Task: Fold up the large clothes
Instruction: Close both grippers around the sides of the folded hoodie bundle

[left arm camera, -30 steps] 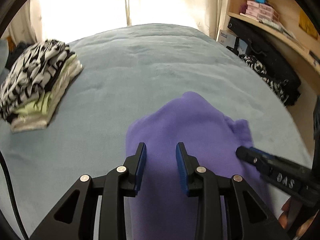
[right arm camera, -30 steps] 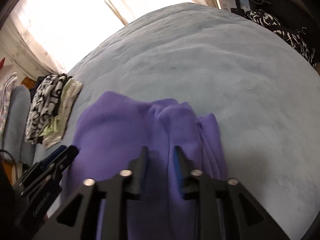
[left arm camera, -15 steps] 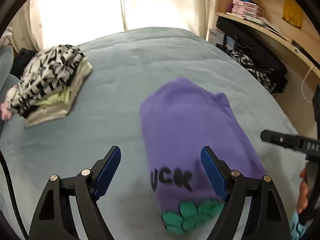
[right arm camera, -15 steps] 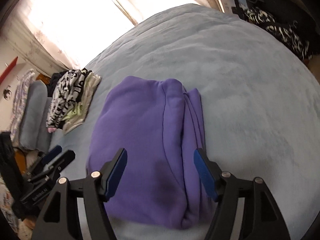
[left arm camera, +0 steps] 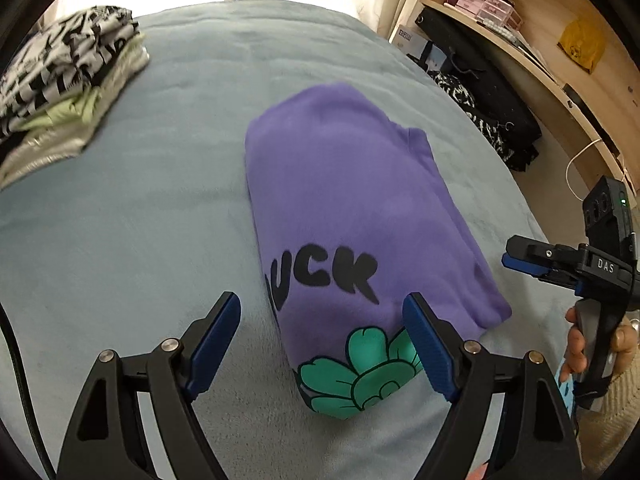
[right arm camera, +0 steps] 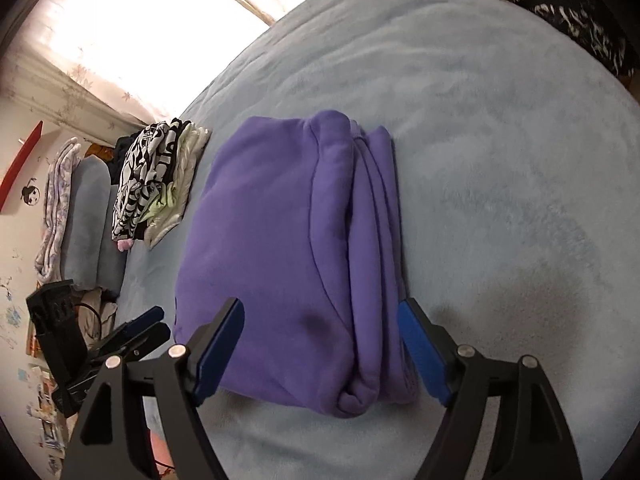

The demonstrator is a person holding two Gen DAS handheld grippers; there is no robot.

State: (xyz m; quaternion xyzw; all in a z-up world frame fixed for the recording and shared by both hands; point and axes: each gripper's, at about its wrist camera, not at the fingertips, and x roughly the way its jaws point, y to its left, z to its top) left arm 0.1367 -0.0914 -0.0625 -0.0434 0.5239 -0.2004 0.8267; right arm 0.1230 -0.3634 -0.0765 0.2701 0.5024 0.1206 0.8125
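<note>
A folded purple sweatshirt [left arm camera: 352,184] lies on the light blue bed [left arm camera: 120,240], its black lettering and green flower print at the near end. My left gripper [left arm camera: 322,304] hovers open over that end, pads apart from the cloth. In the right wrist view the sweatshirt [right arm camera: 272,220] shows its stacked folds on the right side. My right gripper [right arm camera: 320,308] straddles its near edge with jaws still opening and pads clear of the fabric. The right gripper [left arm camera: 510,258] also shows at the right of the left wrist view, held by a hand [left arm camera: 580,340]. The left gripper [right arm camera: 152,324] is at lower left.
A stack of folded clothes [left arm camera: 60,92], black-and-white patterned on top, sits at the bed's far left, and also shows in the right wrist view [right arm camera: 156,184]. Black bags [left arm camera: 480,92] and a wooden shelf [left arm camera: 540,52] line the right side. Pillows [right arm camera: 88,220] lie beyond the stack.
Both grippers opened wide, let go of the purple sweatshirt and drew back from it. The sweatshirt now lies folded on the bed, print showing.
</note>
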